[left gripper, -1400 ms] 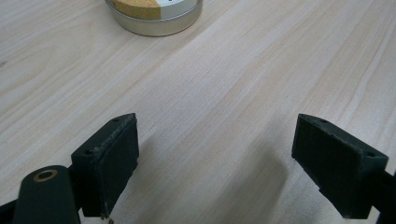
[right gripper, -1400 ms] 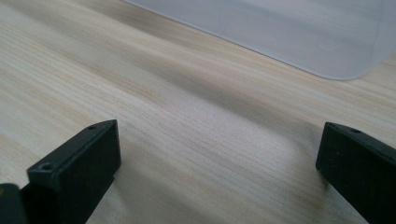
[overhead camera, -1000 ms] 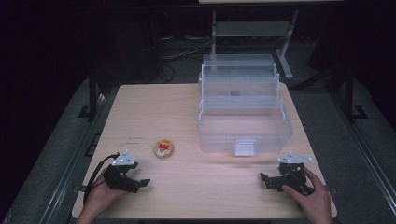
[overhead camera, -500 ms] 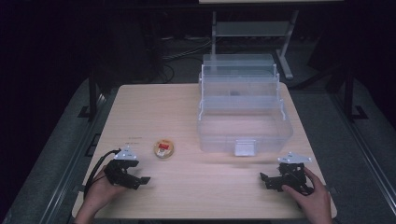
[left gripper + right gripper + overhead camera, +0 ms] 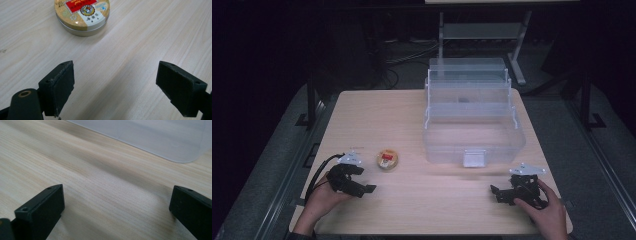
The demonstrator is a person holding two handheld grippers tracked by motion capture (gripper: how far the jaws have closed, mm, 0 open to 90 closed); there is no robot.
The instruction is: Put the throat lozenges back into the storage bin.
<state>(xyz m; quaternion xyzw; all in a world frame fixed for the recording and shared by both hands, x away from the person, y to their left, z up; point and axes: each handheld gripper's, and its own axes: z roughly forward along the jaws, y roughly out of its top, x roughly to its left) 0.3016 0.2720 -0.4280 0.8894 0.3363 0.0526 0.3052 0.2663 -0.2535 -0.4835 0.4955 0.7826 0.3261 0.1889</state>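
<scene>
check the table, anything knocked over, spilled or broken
Nothing stands out. The round tin sits flat and lid-up on the table, closed and unspilled. The clear tiered box stands upright and square. The left claw and right claw are both open, holding nothing.

Before me: wooden table point(image 5: 412, 115); clear plastic tiered box point(image 5: 472, 120), far right; round tin point(image 5: 388, 159) w/ red-gold label (text illegible), near left; metal stand point(image 5: 482, 30) behind.

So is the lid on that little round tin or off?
On. The round tin sits flat on the wooden table with its printed gold lid covering the top, ahead of the open left gripper.
</scene>
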